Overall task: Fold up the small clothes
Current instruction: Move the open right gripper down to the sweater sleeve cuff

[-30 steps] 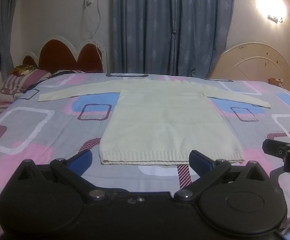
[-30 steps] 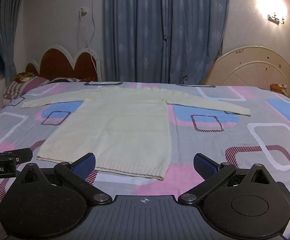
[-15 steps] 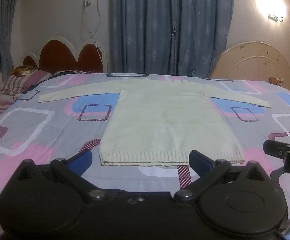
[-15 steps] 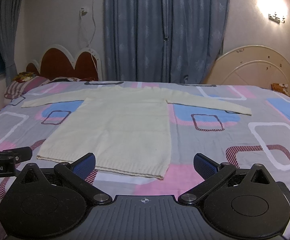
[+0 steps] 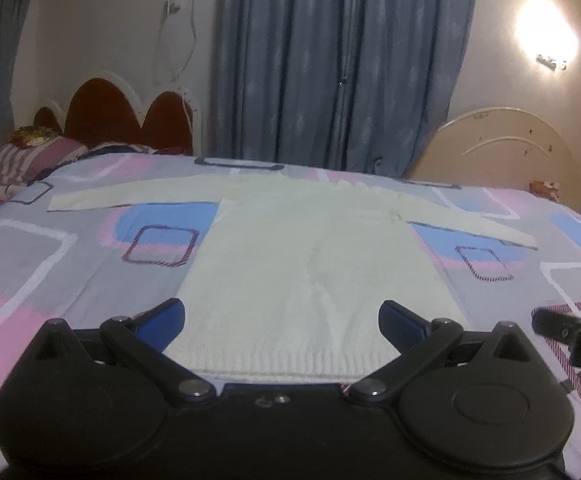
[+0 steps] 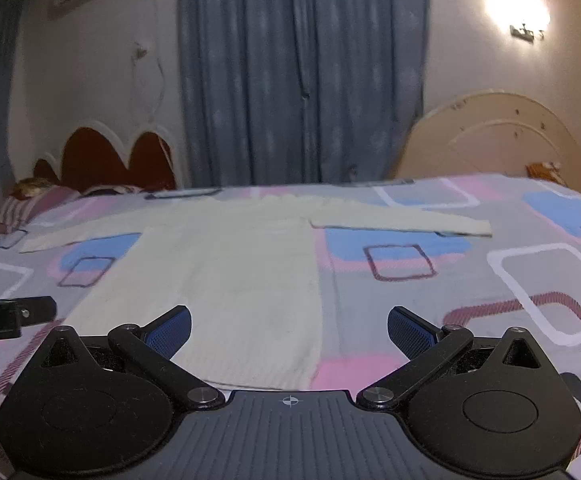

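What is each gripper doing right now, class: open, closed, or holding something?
Left gripper: open, holding nothing, above the sweater hem.
Right gripper: open, holding nothing.

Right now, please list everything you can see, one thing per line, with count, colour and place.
Sweater: one, cream, spread flat on the bed, sleeves out to both sides.
Bedsheet: one, grey with pink, blue and white squares, covers the bed.
Pillow: one, striped maroon and white, far left by the headboard.
Headboard: one, dark red with white edge, far left.
Curtains: blue-grey, back wall.
Lamp: one, lit, upper right wall.
Board: one, cream, arched, leaning at the far right.
Left gripper: open, over the hem.
Right gripper: open, over the hem's right corner.
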The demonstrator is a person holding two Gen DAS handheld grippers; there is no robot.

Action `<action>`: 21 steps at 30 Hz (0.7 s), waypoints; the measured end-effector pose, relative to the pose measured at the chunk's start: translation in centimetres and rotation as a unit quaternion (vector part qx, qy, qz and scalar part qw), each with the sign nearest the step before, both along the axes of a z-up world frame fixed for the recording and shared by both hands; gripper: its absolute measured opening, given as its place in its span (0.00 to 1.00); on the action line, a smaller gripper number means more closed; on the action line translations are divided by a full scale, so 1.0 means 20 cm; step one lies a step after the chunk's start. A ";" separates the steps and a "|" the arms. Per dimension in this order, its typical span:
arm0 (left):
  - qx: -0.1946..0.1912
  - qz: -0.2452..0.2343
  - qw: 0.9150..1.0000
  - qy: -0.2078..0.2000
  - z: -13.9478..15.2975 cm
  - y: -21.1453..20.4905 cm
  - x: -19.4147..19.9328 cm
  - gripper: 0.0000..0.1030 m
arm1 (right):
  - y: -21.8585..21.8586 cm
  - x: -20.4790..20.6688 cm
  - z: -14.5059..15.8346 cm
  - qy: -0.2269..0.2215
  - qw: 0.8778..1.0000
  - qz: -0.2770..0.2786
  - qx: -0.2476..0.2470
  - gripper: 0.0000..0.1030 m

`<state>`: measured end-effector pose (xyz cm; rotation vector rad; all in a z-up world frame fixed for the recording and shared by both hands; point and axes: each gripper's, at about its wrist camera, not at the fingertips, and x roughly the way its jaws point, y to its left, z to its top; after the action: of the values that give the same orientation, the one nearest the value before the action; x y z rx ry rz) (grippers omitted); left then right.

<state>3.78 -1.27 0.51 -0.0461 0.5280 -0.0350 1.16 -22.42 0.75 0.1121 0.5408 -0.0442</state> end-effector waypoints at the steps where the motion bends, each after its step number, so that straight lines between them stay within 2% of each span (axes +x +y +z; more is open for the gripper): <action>1: -0.004 -0.004 1.000 0.003 -0.01 -0.01 0.02 1.00 | -0.01 0.02 0.00 0.011 1.000 -0.005 -0.007 1.00; 5: -0.002 -0.045 0.999 0.030 -0.05 -0.05 0.12 1.00 | -0.10 0.09 -0.01 0.018 0.999 -0.037 -0.021 1.00; 8: 0.018 -0.041 0.999 0.028 -0.08 -0.07 0.18 1.00 | -0.17 0.14 -0.02 0.023 0.998 -0.050 -0.015 1.00; 11: 0.013 -0.048 0.998 0.039 -0.11 -0.08 0.28 1.00 | -0.22 0.20 -0.02 0.022 0.998 -0.062 -0.015 1.00; 18: 0.031 0.012 0.999 0.008 -0.13 -0.07 0.52 1.00 | -0.36 0.39 -0.04 0.016 0.996 -0.089 -0.018 1.00; 21: 0.010 -0.002 0.999 0.035 -0.14 -0.07 0.68 1.00 | -0.41 0.50 -0.05 0.011 0.995 -0.095 -0.021 1.00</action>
<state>17.44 -2.59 -2.21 -0.0261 0.5984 -0.0318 11.14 -30.65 -0.27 0.1226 0.5503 -0.2417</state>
